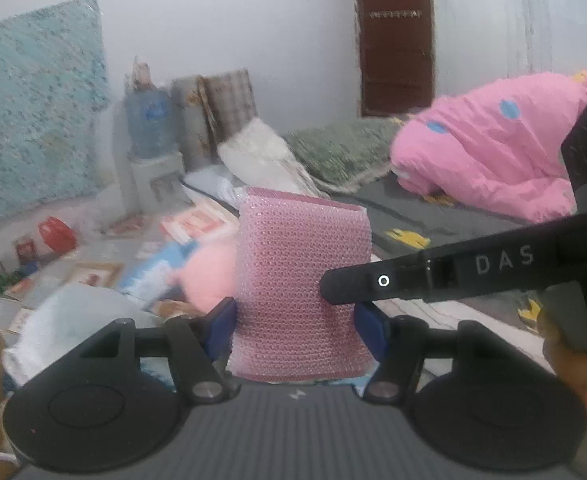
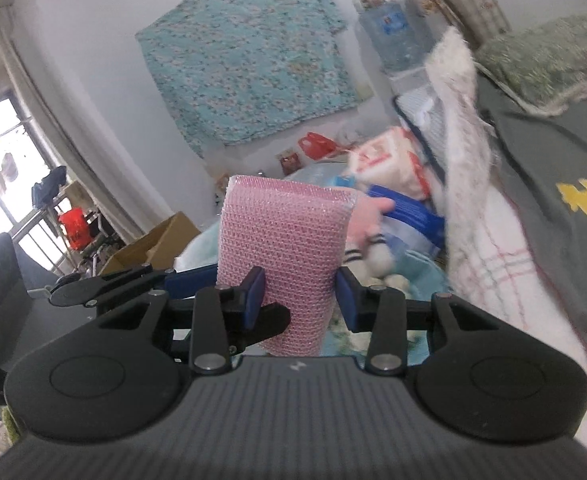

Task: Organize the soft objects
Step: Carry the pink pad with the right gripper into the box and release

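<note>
A pink sponge in a clear mesh sleeve (image 1: 299, 280) stands upright between the blue pads of my left gripper (image 1: 295, 326), which is shut on it and holds it in the air. The same sponge (image 2: 283, 248) sits between the pads of my right gripper (image 2: 300, 298); the left pad touches it, the right pad stands a little apart. My right gripper's black finger (image 1: 373, 282) crosses in front of the sponge in the left wrist view. A pink soft toy (image 1: 209, 276) lies behind the sponge.
A pink duvet (image 1: 493, 148) lies on the dark bed cover (image 1: 433, 216) at right. A white towel (image 2: 465, 152), blue packets (image 2: 409, 210), a small plush (image 2: 377, 256), a teal panel (image 2: 249, 60), a water bottle (image 1: 149, 120) and a cardboard box (image 2: 153, 248) surround the spot.
</note>
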A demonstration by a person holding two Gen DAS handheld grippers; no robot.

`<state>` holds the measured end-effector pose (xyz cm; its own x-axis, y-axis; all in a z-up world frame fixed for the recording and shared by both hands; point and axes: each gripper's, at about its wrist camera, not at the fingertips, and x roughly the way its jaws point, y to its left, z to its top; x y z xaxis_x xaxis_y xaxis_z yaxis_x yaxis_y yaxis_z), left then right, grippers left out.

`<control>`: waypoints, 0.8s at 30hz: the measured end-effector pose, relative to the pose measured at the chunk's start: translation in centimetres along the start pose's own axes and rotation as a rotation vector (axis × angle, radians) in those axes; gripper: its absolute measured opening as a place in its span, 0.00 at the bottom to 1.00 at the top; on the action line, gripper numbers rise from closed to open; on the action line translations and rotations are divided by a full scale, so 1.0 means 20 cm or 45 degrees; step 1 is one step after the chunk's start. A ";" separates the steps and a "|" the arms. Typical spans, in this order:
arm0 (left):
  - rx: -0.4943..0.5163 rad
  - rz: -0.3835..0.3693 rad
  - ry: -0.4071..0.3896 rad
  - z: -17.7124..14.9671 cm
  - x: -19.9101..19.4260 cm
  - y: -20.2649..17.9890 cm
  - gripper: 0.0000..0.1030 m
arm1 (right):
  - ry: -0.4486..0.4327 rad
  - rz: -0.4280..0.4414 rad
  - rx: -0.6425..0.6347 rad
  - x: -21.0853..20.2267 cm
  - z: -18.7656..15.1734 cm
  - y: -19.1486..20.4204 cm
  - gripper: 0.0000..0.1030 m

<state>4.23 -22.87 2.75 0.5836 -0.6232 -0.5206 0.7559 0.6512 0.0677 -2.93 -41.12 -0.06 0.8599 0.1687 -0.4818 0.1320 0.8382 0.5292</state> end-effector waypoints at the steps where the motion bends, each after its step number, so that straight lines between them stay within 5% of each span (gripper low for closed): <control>1: -0.004 0.019 -0.022 0.00 -0.04 0.02 0.63 | 0.001 0.012 -0.011 0.00 0.01 0.04 0.37; 11: -0.186 0.271 -0.117 -0.06 -0.34 0.38 0.63 | 0.078 0.205 -0.209 0.22 0.13 0.50 0.39; 16: -0.266 0.480 -0.108 -0.09 -0.50 0.65 0.66 | 0.222 0.382 -0.282 0.50 0.21 0.81 0.40; 24: -0.445 0.599 0.009 -0.07 -0.66 1.28 0.68 | 0.468 0.559 -0.374 1.05 0.36 1.39 0.41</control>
<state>15.42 2.67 10.15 0.8300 -0.2302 -0.5081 0.2721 0.9622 0.0085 22.23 -18.05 9.51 0.5711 0.6517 -0.4991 -0.3792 0.7487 0.5437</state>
